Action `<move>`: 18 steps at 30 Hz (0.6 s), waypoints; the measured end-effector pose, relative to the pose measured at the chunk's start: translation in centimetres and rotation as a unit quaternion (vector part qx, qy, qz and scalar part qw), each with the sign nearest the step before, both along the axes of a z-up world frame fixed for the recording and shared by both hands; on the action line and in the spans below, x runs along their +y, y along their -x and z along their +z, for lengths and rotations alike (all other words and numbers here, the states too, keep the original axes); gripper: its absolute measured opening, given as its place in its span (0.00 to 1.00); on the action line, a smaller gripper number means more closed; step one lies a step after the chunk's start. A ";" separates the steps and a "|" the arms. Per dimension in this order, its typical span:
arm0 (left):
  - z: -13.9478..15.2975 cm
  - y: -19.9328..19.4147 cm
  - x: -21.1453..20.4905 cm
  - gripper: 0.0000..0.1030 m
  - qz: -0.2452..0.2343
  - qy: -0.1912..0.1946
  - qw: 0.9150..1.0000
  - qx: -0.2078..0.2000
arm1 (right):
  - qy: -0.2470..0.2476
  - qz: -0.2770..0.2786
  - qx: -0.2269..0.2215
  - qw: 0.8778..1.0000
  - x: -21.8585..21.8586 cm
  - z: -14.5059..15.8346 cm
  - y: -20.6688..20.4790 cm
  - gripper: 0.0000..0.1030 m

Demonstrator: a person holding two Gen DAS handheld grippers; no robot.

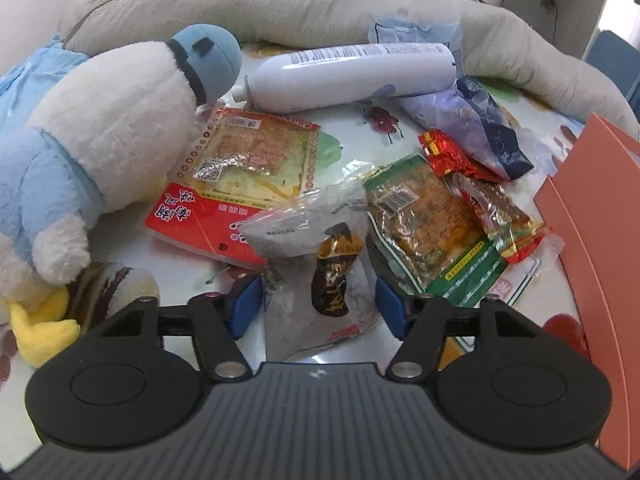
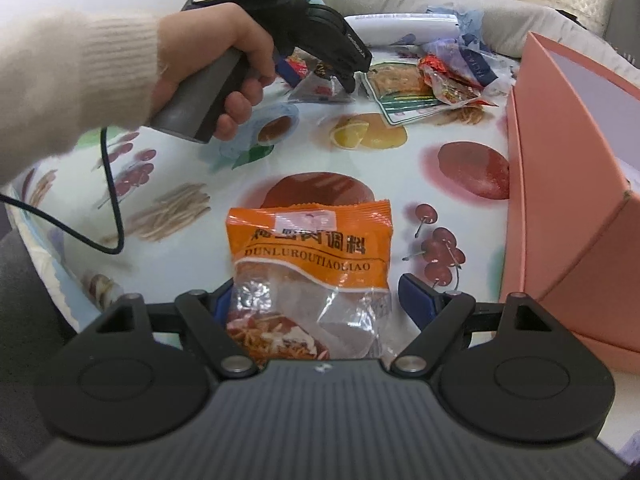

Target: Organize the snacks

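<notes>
Our left hand-held gripper (image 1: pixel 318 300) stands apart around a clear crinkly packet with a brown label (image 1: pixel 320 276) on the fruit-print desk (image 1: pixel 360 136); it may slip. Our right hand-held gripper (image 2: pixel 316 300), also apart, straddles an orange seasoning packet (image 2: pixel 310 248) beside the pink box (image 2: pixel 568 184).

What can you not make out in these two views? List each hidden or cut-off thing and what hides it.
- Pink box interior: both views, its own wall hides it.
- Orange packet lower end: right wrist view, gripper body covers it.
- Clear packet: left wrist view, pad contact unclear.
- Red packet: clear packet overlaps one corner.
</notes>
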State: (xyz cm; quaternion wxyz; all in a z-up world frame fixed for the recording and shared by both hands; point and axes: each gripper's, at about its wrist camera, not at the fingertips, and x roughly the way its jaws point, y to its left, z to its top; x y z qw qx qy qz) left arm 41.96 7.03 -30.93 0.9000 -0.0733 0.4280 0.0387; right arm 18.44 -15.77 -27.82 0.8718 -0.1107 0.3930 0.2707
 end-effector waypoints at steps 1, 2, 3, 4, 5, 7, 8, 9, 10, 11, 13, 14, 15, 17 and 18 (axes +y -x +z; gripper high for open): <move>0.0 0.0 -0.1 0.63 0.000 -0.005 1.000 -0.001 | -0.002 0.005 -0.004 1.000 -0.1 -0.1 0.0 0.79; 0.1 0.1 -0.3 0.60 -0.002 -0.011 1.000 -0.002 | -0.003 0.009 -0.003 1.000 -0.1 -0.2 0.0 0.79; 0.1 0.2 -0.5 0.58 -0.005 -0.013 1.000 -0.003 | -0.004 0.012 -0.001 1.000 -0.1 -0.3 -0.1 0.79; 0.2 0.4 -0.6 0.57 -0.007 -0.012 1.000 -0.002 | -0.007 0.015 0.002 1.000 -0.2 -0.3 -0.1 0.76; 0.3 0.6 -0.8 0.57 -0.009 -0.011 1.000 -0.001 | -0.011 0.016 0.005 1.000 -0.2 -0.3 -0.1 0.72; 0.5 1.2 -1.0 0.56 -0.017 -0.011 1.000 0.002 | -0.013 0.011 0.007 1.000 -0.3 -0.2 -0.1 0.73; 0.5 1.6 -1.1 0.56 -0.020 -0.012 1.000 0.003 | -0.014 0.011 0.006 1.000 -0.3 -0.2 0.0 0.73; 0.5 2.0 -1.2 0.56 -0.025 -0.014 1.000 0.004 | -0.015 0.013 0.004 1.000 -0.4 -0.2 0.1 0.73; 0.5 2.5 -1.3 0.56 -0.032 -0.017 0.999 0.004 | -0.016 0.013 0.003 1.000 -0.5 -0.2 0.2 0.72; 0.5 3.0 -1.4 0.56 -0.036 -0.021 0.999 0.005 | -0.018 0.010 0.002 1.000 -0.6 -0.3 0.3 0.71; 0.5 4.1 -1.3 0.55 -0.037 -0.021 0.999 0.008 | -0.019 0.004 0.000 1.000 -0.8 -0.3 0.6 0.67; 0.6 4.6 -1.2 0.55 -0.037 -0.018 0.999 0.010 | -0.019 0.000 -0.002 1.000 -0.8 -0.3 0.8 0.66; 0.6 5.3 -1.2 0.55 -0.036 -0.015 0.999 0.012 | -0.018 -0.004 -0.004 1.000 -0.9 -0.2 0.9 0.65; 0.7 6.5 -1.0 0.55 -0.035 -0.012 0.999 0.014 | -0.020 -0.012 -0.009 1.000 -1.1 -0.1 1.2 0.64; 0.8 7.3 -1.0 0.55 -0.034 -0.011 0.999 0.015 | -0.021 -0.018 -0.013 1.000 -1.3 0.0 1.3 0.62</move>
